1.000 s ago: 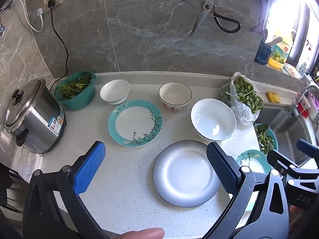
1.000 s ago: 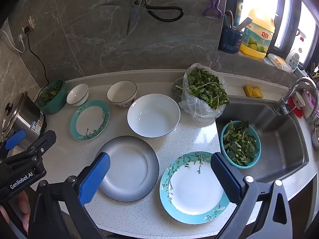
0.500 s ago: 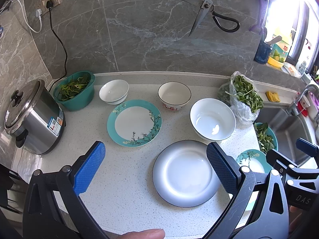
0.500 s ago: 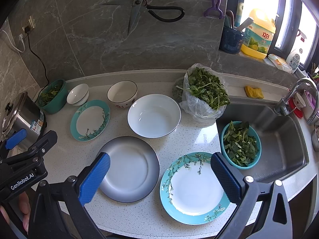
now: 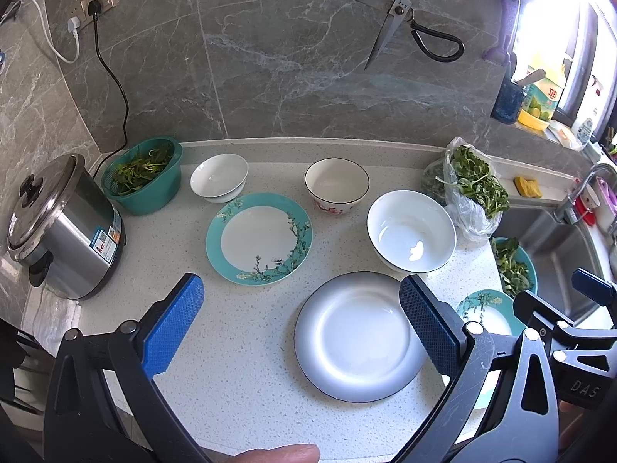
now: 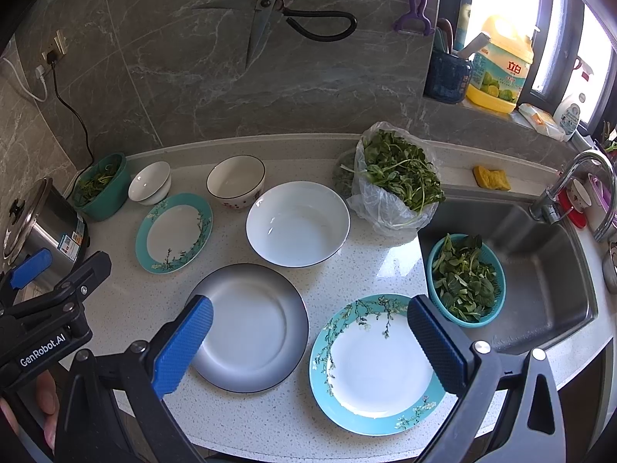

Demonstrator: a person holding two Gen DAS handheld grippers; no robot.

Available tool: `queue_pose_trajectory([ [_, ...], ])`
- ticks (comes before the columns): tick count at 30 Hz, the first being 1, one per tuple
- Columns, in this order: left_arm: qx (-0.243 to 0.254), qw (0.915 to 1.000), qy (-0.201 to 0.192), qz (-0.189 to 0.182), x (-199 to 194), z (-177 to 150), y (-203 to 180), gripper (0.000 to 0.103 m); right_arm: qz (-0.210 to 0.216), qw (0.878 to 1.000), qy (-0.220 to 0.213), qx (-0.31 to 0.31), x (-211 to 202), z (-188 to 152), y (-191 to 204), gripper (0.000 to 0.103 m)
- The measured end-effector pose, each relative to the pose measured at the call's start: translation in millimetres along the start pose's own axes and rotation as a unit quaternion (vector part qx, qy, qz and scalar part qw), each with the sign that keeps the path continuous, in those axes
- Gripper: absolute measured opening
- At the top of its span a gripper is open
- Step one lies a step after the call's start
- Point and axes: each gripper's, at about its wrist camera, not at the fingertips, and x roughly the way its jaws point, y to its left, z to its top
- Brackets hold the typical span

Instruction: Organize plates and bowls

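Barely anything moved since second ago; I held both claws back off counter [image 5: 239,351] edge to survey. Left claw [image 5: 300,328] spread, empty, over grey plate [image 5: 358,335]. Right claw [image 6: 308,343] spread, empty, straddling teal plate [image 6: 380,359]. Big white bowl [image 6: 297,223] behind, untouched.

Speckled countertop [image 6: 370,266]: plates [image 6: 250,326], bowls [image 6: 297,223], greens bag [image 6: 397,185], cooker [image 5: 61,231].

teal floral plate [image 6: 376,362], grey-rimmed plate [image 6: 250,326], white bowl [image 6: 297,223], green basket [image 5: 144,177]
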Motion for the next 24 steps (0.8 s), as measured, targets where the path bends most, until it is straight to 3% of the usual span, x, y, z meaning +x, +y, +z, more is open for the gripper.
queue_pose_trajectory([
  [24,0.000,1.0000,0.003,-0.002,4.4,1.5,0.7,0.103,0.000,1.000,0.001,0.000,2.2,2.0,1.5,0.103],
])
